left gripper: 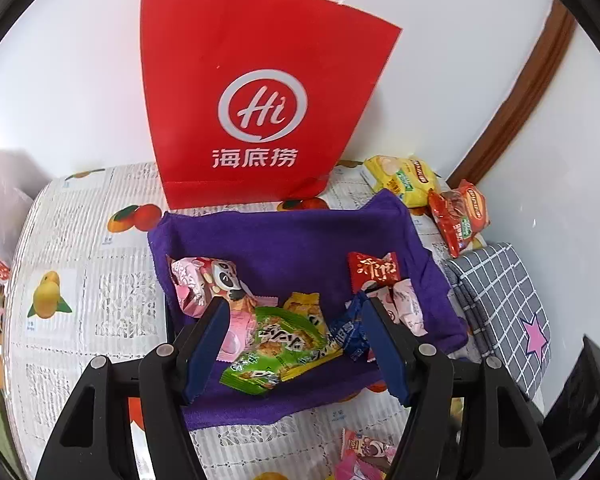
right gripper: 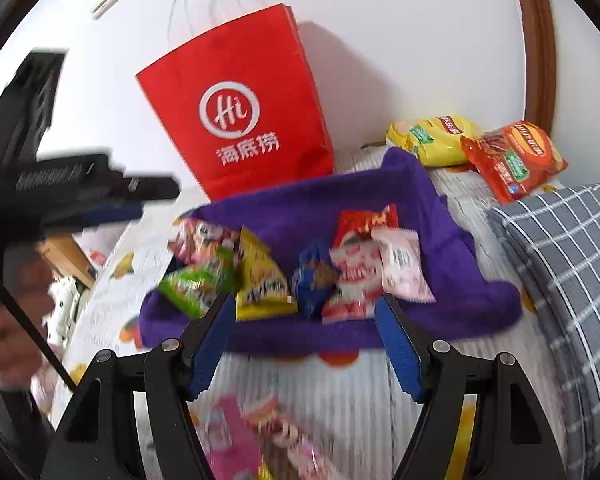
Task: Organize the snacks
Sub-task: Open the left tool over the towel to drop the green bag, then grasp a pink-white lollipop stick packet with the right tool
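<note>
Left wrist view: our left gripper (left gripper: 296, 340) hangs over the plush purple cloth tray (left gripper: 284, 236), jaws spread, pads clear of the glossy green packet (left gripper: 272, 354) below. Crinkly snack packets (right gripper: 284, 268) lie heaped inside the tray — pink, yellow, blue, red. Our right gripper (right gripper: 306, 340) is spread too, empty. Behind stands a stiff red paper bag (left gripper: 256, 108).

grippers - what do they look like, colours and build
Both match: the left gripper and right gripper have black angular plastic arms with triangular cut-outs and silver pivot bolts, each carrying two flat blue ribbed finger pads. No cables or sleeves show clearly.
</note>
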Demonstrator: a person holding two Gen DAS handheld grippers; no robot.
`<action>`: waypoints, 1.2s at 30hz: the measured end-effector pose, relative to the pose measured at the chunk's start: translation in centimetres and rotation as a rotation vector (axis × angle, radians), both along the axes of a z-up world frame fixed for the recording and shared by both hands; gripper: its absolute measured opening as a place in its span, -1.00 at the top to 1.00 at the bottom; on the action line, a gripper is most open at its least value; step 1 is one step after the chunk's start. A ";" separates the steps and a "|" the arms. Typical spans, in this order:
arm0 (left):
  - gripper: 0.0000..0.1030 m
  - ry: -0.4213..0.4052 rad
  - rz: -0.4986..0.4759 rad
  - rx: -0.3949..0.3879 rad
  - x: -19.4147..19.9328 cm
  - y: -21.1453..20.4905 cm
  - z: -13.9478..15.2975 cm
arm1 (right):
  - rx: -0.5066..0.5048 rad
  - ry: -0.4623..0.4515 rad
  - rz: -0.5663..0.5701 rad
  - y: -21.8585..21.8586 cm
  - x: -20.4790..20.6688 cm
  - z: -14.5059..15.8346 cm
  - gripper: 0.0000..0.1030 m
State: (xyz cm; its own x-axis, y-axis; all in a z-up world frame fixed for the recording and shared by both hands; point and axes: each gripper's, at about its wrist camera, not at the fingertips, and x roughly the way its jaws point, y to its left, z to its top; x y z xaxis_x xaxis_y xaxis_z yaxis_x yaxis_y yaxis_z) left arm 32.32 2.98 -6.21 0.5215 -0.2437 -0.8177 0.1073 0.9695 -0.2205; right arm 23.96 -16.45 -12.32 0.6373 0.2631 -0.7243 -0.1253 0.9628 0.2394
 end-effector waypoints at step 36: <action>-0.29 -0.004 0.008 0.023 -0.2 -0.3 0.4 | -0.145 0.123 0.079 1.0 -6.9 -6.2 -0.39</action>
State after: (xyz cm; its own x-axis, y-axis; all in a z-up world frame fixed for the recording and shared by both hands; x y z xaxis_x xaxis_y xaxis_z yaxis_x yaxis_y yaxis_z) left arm 32.12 2.72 -5.84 0.5266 -0.2211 -0.8209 0.1007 0.9750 -0.1980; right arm 17.02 -15.49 -18.55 0.5227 0.1964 -0.8296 -0.1805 0.9765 0.1175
